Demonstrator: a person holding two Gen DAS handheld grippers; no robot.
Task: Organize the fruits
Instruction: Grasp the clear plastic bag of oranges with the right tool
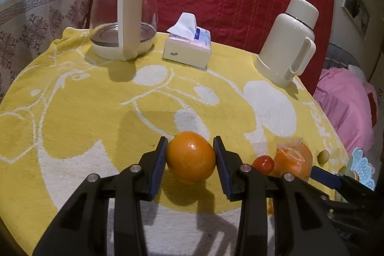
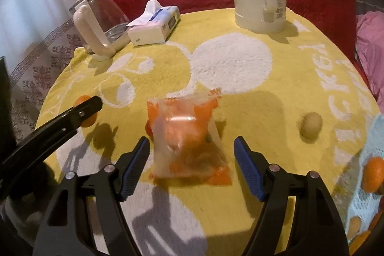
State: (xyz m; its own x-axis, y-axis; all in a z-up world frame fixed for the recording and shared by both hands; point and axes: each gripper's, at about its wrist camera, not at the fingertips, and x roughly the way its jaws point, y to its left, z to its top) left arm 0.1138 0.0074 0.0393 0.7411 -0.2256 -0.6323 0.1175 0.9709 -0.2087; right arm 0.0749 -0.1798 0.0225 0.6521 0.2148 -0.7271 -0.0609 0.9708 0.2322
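Blue-padded, the left tongs [image 1: 190,156] pinch an orange [image 1: 190,157] resting on the yellow-toweled surface [image 1: 96,112], while the right tongs [image 2: 192,157] gape wide around a plastic-wrapped orange [image 2: 189,136], a small red fruit [image 1: 263,164] between both oranges and a pale fruit [image 2: 311,124] farther right.

The surface [image 1: 100,112] is round and covered by a yellow towel with white cartoon shapes and lettering. Along its far edge stand a glass kettle [image 1: 123,11], a tissue box [image 1: 187,44] and a cream thermos jug [image 1: 288,40]. Nearer lie an orange [image 1: 190,157], a small red tomato [image 1: 263,164], an orange fruit in a clear plastic bag [image 2: 189,138] and a small pale round fruit [image 2: 311,127]. A light blue lace mat [image 2: 369,203] at the right edge holds more fruit.
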